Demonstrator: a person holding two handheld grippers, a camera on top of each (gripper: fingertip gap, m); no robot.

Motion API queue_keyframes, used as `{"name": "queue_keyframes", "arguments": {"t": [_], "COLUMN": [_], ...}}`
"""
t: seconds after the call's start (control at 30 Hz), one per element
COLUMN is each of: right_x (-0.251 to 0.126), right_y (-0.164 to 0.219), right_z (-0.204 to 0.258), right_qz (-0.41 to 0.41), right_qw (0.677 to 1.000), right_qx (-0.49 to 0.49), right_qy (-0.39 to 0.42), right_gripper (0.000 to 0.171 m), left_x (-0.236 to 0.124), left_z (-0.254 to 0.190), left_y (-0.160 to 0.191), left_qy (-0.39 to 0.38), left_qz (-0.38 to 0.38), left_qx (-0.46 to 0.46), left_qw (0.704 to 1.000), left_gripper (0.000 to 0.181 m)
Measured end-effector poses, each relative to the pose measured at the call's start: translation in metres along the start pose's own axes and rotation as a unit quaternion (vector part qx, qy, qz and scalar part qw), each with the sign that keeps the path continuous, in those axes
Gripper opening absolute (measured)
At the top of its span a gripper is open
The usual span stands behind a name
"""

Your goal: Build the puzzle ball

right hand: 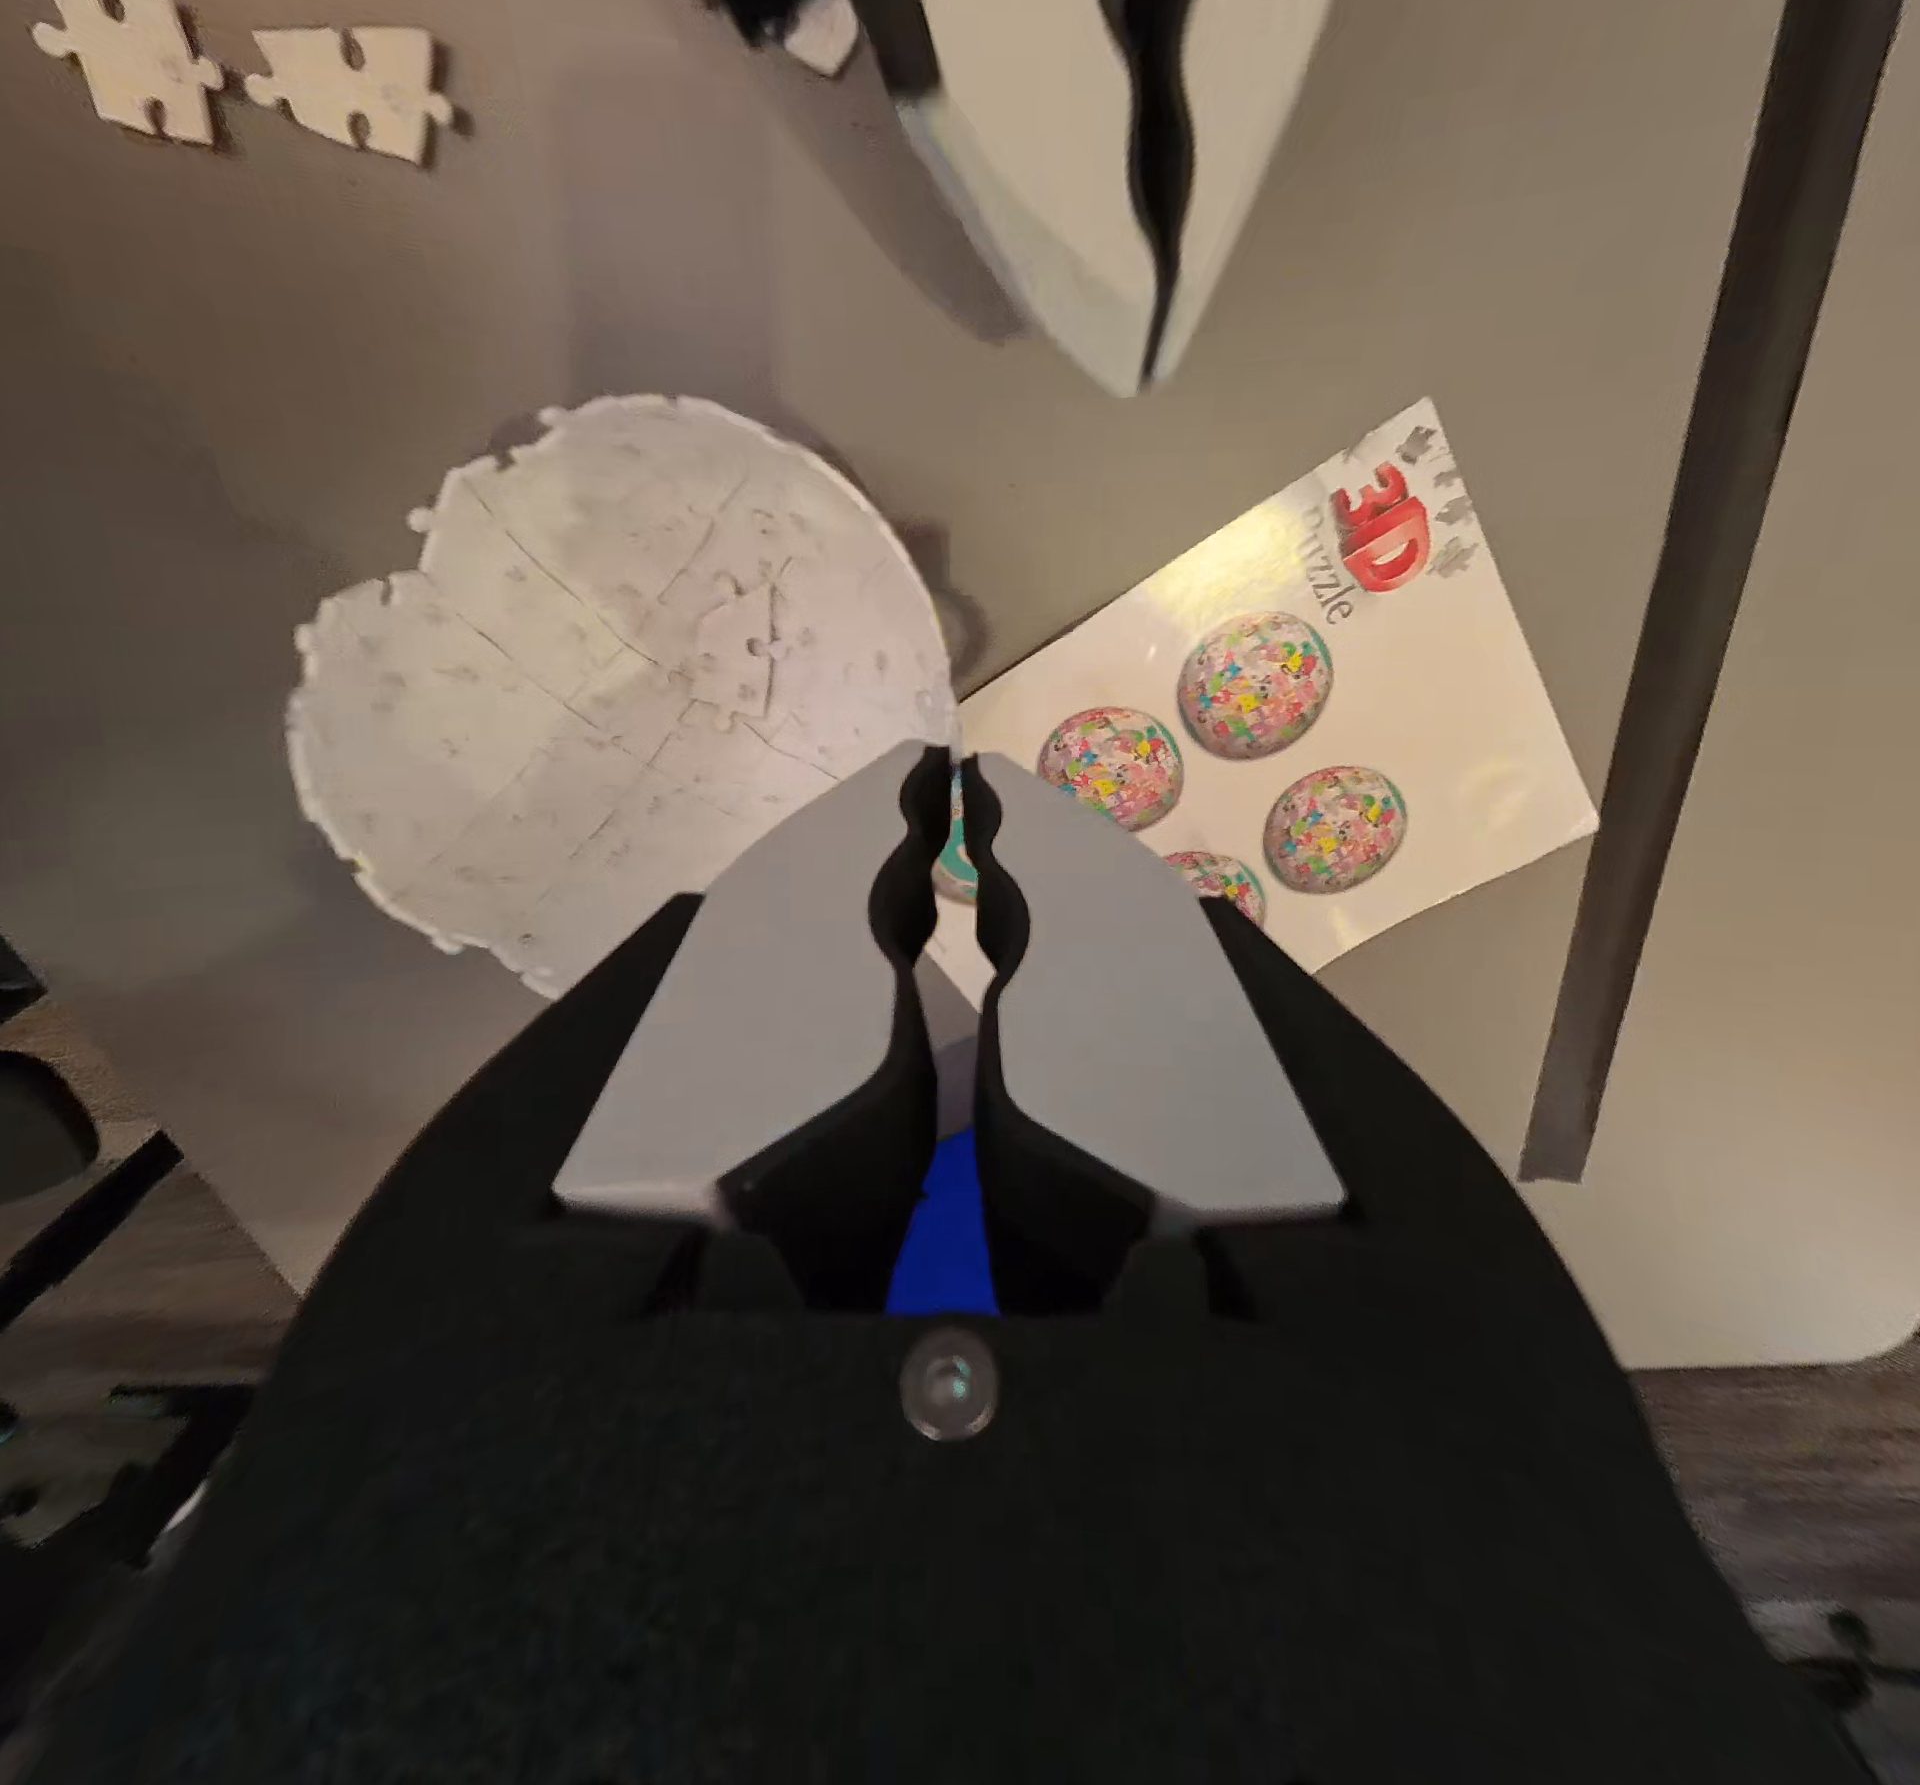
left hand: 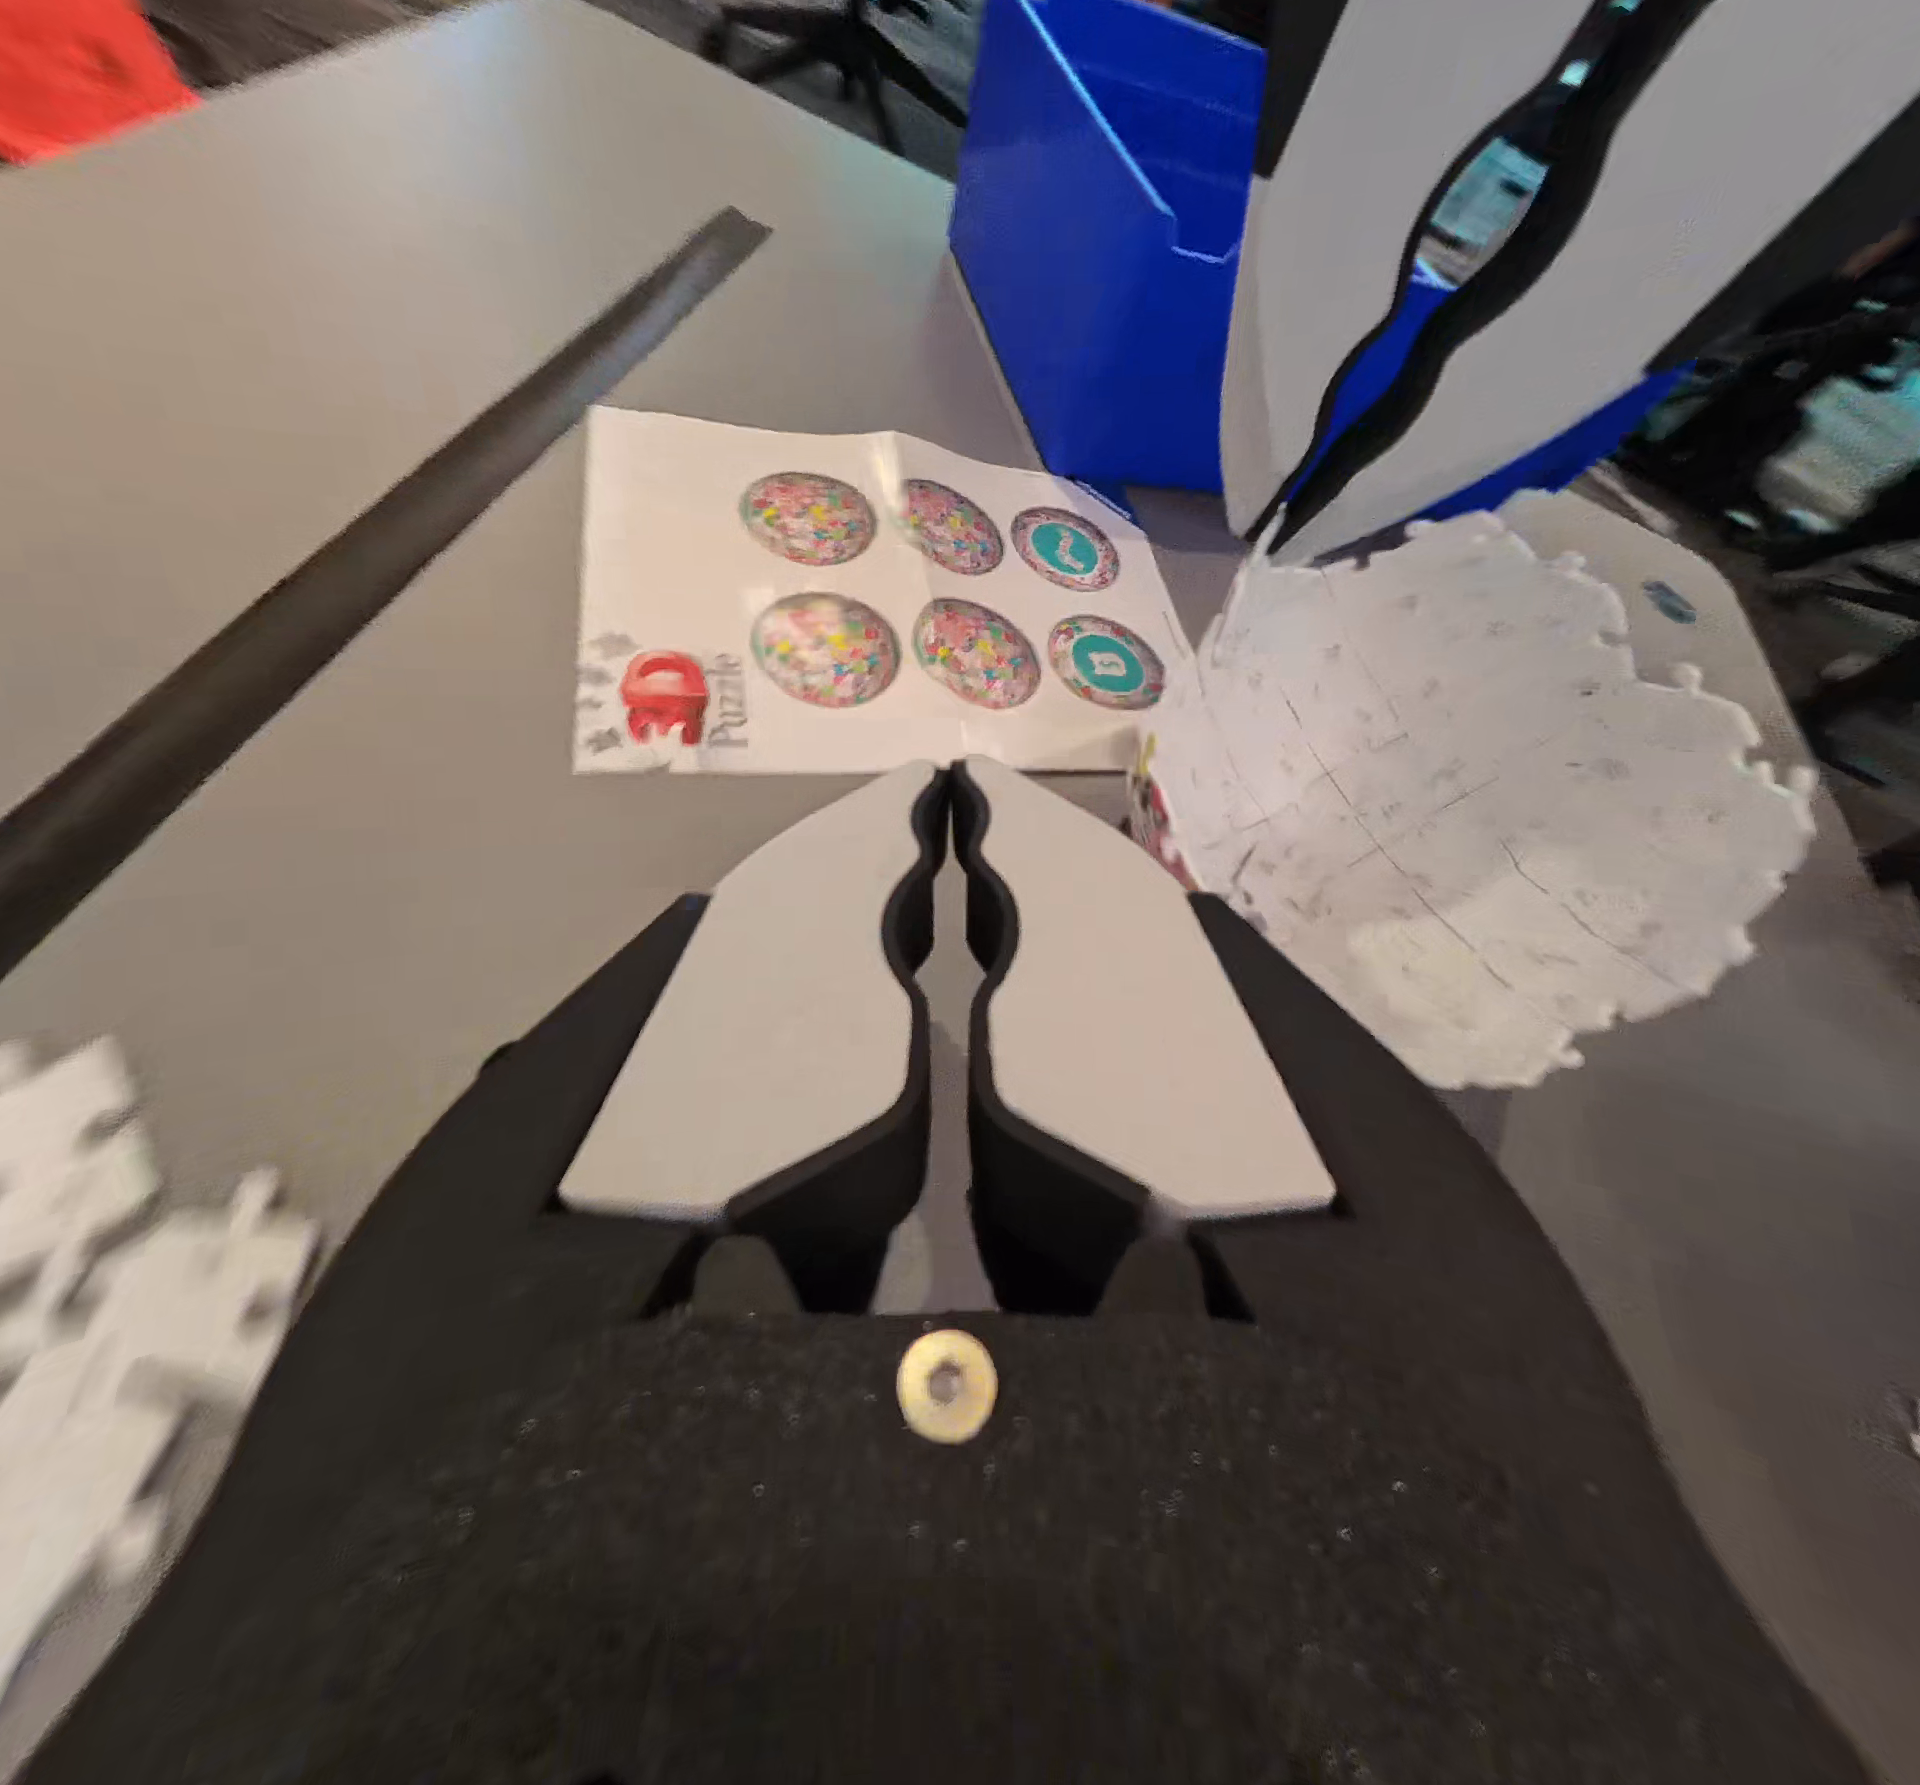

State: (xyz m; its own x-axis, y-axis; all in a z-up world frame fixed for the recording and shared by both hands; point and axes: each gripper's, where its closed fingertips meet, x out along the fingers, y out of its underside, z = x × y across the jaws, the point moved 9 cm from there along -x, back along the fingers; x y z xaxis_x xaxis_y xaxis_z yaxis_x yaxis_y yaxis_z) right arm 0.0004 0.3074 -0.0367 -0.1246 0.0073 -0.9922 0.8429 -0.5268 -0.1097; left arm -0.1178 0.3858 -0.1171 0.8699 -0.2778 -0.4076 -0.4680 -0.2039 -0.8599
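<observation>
Right now your left gripper [left hand: 951,779] hangs above the grey tabletop [left hand: 343,364] with its grey-and-black fingers pressed together at the tips and nothing between them. Its tips sit just at the near edge of the folded white instruction sheet printed with six coloured balls [left hand: 862,592], which lies flat and serves as the landmark.

Just to the right of that sheet rests the half-built white puzzle ball shell [left hand: 1475,810], a bowl of joined pieces with its hollow side showing and a knobbed, unfinished rim. A strip of its coloured outer face peeks out on the side nearest the sheet. Your right gripper [right hand: 956,759] is likewise closed and empty; seen from the left wrist view [left hand: 1278,530], it comes down from above with its tips at the shell's far rim, though contact cannot be confirmed.

Beyond the sheet's far right corner stands a blue plastic bin [left hand: 1101,281]. To the sheet's left a dark seam [left hand: 416,509] runs diagonally across the tabletop. Well away from the sheet, on the far side of the shell in the right wrist view, two loose white jigsaw pieces [right hand: 249,62] lie flat, side by side. More white pieces [left hand: 94,1268], blurred, lie at the lower left of the left wrist view.
</observation>
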Motion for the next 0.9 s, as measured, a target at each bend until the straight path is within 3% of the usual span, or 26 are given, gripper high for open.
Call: {"name": "queue_keyframes", "arguments": {"t": [0.23, 0.9], "right_x": [0.018, 0.034], "right_y": [0.000, 0.008], "right_z": [-0.012, 0.002], "right_qz": [0.067, 0.005], "right_qw": [0.996, 1.000], "right_qx": [-0.022, -0.008], "right_qy": [-0.058, 0.013], "right_gripper": [0.002, 0.002], "left_x": [0.059, 0.082], "left_z": [0.006, 0.002], "left_y": [-0.004, -0.006], "left_qy": [0.073, 0.141], "left_qz": [0.054, 0.113], "left_qx": [0.073, 0.059], "left_qw": [0.993, 0.982], "left_gripper": [0.000, 0.000]}}
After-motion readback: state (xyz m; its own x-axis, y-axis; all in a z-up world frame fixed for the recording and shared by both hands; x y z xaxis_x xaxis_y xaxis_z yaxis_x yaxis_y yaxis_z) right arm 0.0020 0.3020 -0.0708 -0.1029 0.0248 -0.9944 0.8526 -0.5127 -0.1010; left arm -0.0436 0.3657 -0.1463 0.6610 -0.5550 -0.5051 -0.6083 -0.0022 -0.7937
